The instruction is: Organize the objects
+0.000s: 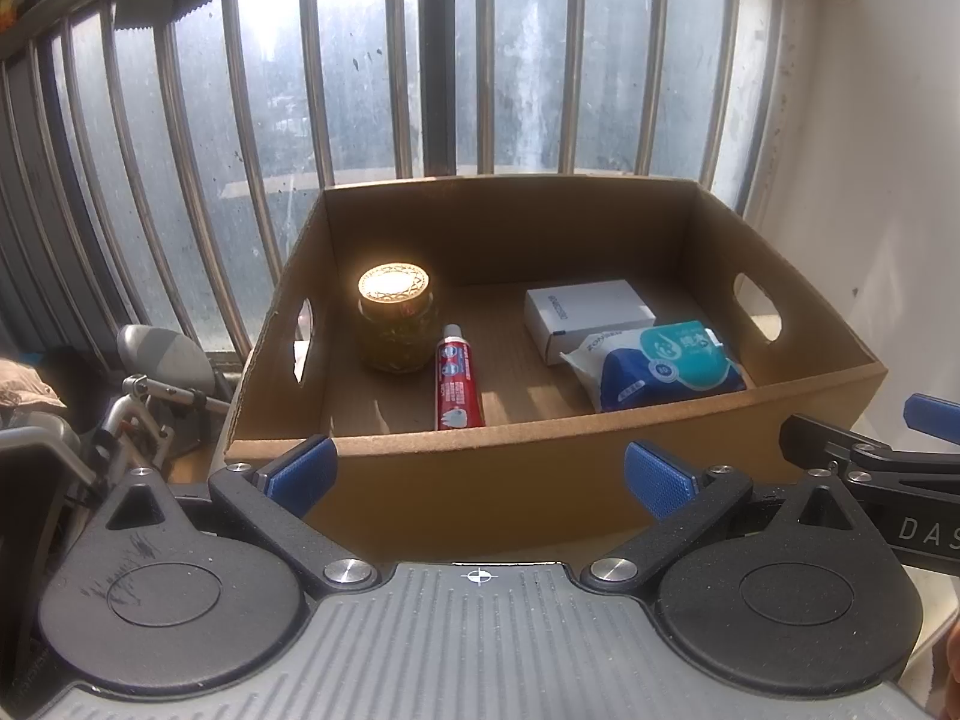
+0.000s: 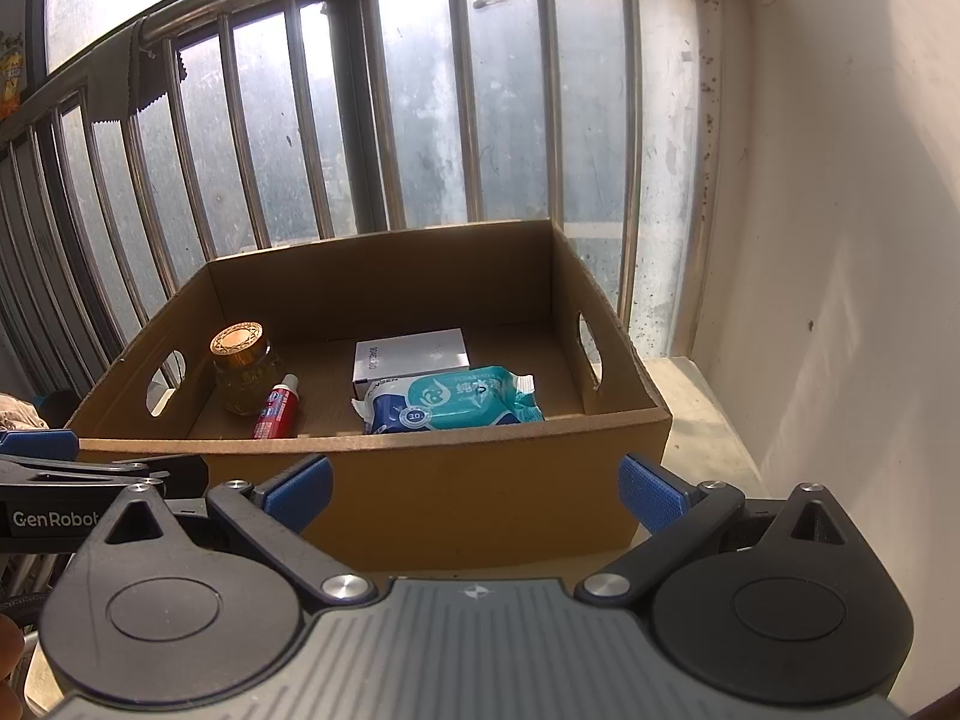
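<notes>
An open cardboard box with handle cut-outs stands before a barred window. Inside lie a glass jar with a gold lid, a red toothpaste tube, a white carton and a blue-teal wet wipes pack. My left gripper is open and empty, just short of the box's near wall. My right gripper is open and empty, also in front of the near wall. Each gripper shows at the edge of the other's view.
Metal window bars run behind the box. A white wall stands on the right, with a pale ledge under the box. Grey metal gear and cloth sit at the left.
</notes>
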